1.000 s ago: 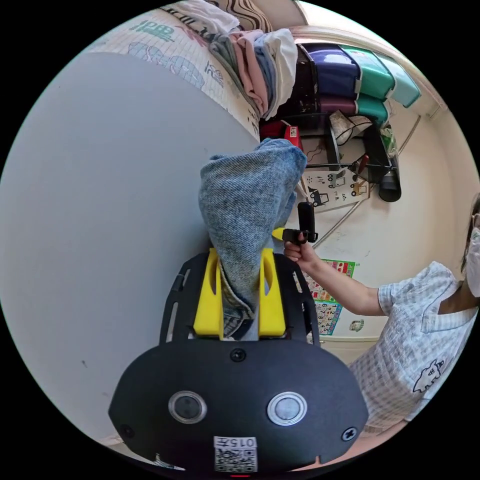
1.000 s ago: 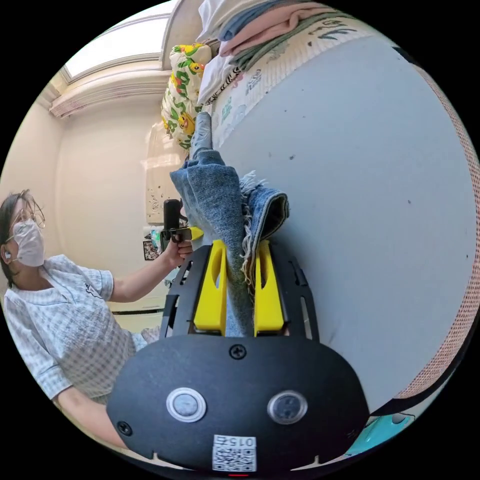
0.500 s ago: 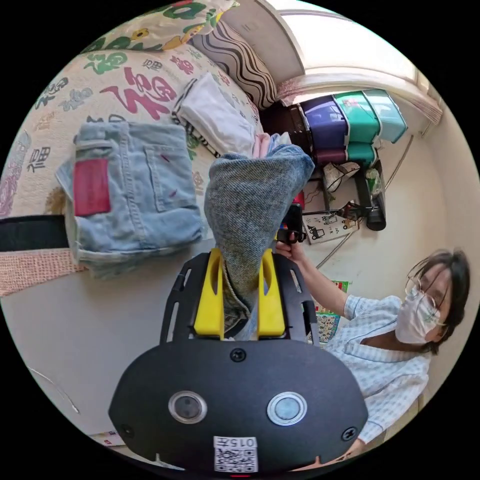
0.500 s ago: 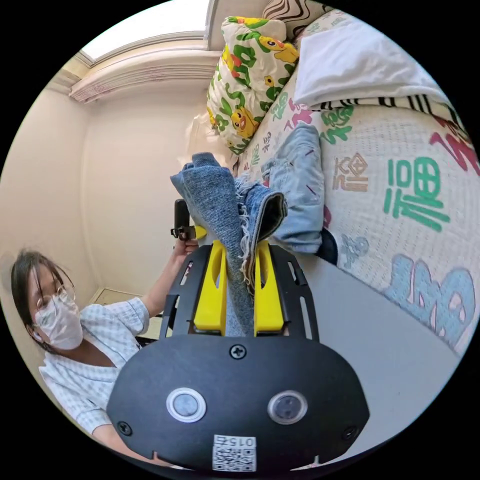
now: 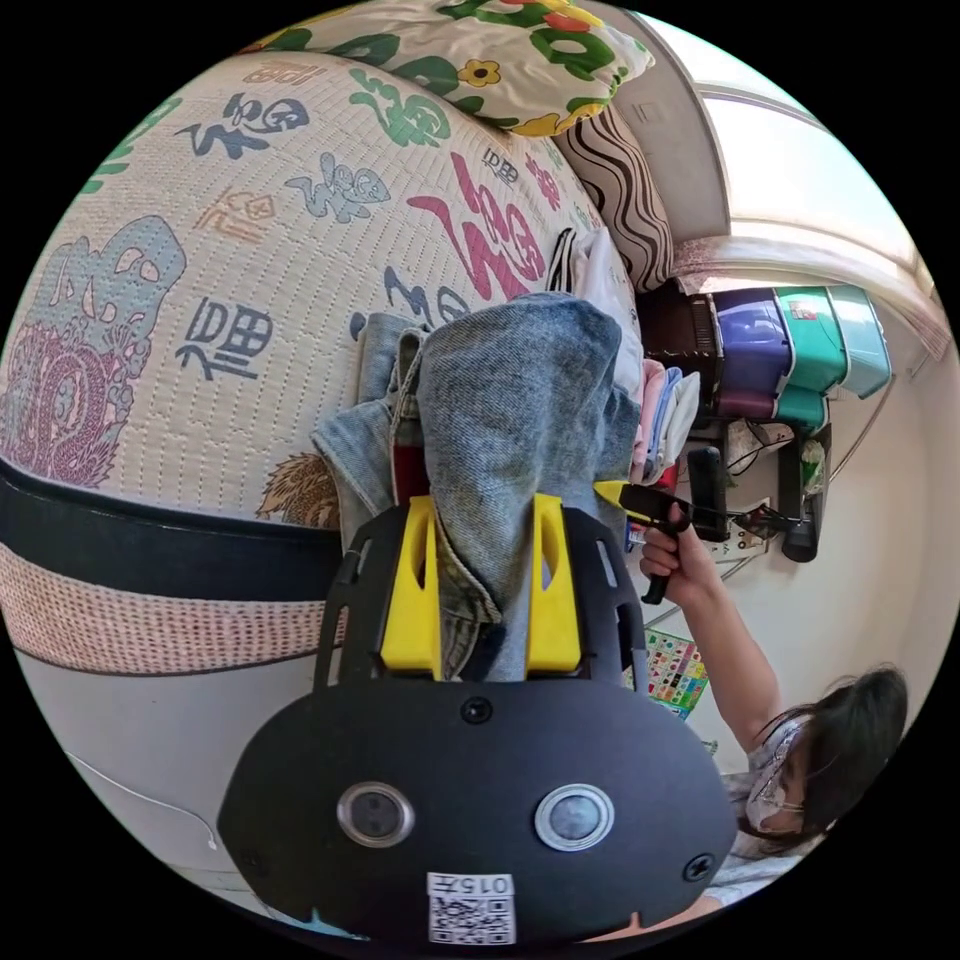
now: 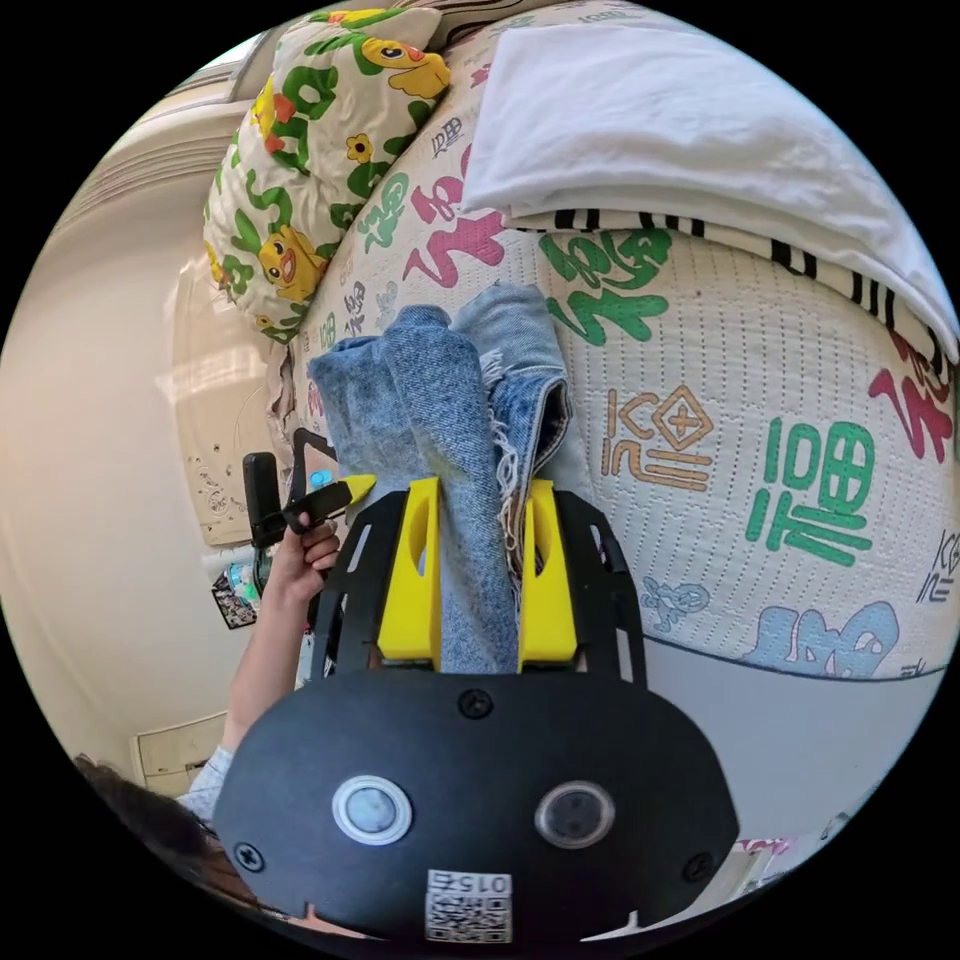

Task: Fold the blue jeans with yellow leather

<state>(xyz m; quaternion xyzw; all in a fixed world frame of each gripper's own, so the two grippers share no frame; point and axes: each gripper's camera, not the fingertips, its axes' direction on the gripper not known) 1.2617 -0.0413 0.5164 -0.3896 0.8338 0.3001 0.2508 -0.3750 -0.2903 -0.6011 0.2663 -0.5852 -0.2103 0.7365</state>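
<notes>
Two grippers with yellow fingers each clamp a bunch of the same pair of faded blue denim jeans (image 5: 505,400), held above the edge of a bed with a cream quilted cover printed with coloured characters (image 5: 200,280). In the left gripper view, the left gripper (image 5: 483,585) has both fingers pressed on a thick fold of the denim; the right gripper (image 5: 640,500) shows beside it, gripped by one hand (image 5: 665,555) of a person. A second, lighter denim garment (image 5: 365,440) with what may be a red patch lies on the bed just behind the held fold, though most of it is hidden. This view also takes in stacked purple and teal plastic storage bins (image 5: 790,350) and a brown-and-cream wavy-striped cushion (image 5: 620,200).

In the right gripper view, the right gripper (image 6: 478,590) closes on a frayed hem of the jeans (image 6: 450,400); the left gripper (image 6: 320,500) sits in the person's other hand (image 6: 300,560). Here one folded white cloth (image 6: 690,130) rests on the bed (image 6: 760,420), and one duck-print pillow (image 6: 300,160) leans beyond it.
</notes>
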